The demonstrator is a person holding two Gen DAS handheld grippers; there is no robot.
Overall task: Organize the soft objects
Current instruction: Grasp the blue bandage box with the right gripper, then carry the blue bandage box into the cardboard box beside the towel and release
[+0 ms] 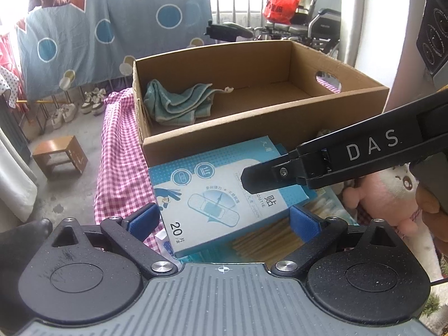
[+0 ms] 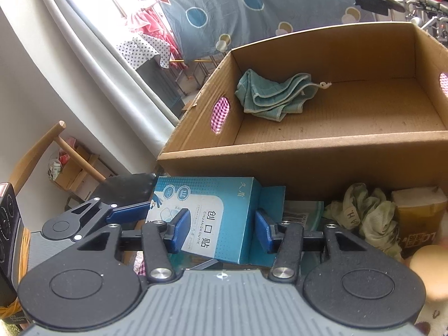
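1. The left gripper (image 1: 224, 221), with blue pads on black fingers, is seen with its jaws spread wide on either side of a light blue cardboard box of adhesive bandages (image 1: 221, 196); whether the pads touch the box cannot be told.
2. The right gripper (image 2: 221, 231), of the same build, is seen with its jaws parted to either side of the same box (image 2: 215, 221), nothing being clamped; in the left wrist view its black finger is seen reaching in over the box from the right.
3. The box is shown lying on a stack of flat packets, just in front of the open brown cardboard carton (image 1: 224, 137).
4. To the right of the box, a crumpled pale green cloth (image 2: 364, 212) is found against the carton's front wall, beside a yellow tissue pack (image 2: 420, 212).
5. A pink and white plush toy (image 1: 386, 198) is seen on the right, near the hand that holds the right gripper.
6. Inside the carton, a folded teal towel (image 2: 273, 95) is seen lying in the far left corner.
7. A pink gingham tablecloth (image 1: 123, 168) is seen draped under the carton.
8. Beyond, a grey sheet with blue circles (image 1: 112, 28) is hung up, and a small wooden stool (image 1: 60, 156) is set on the floor.
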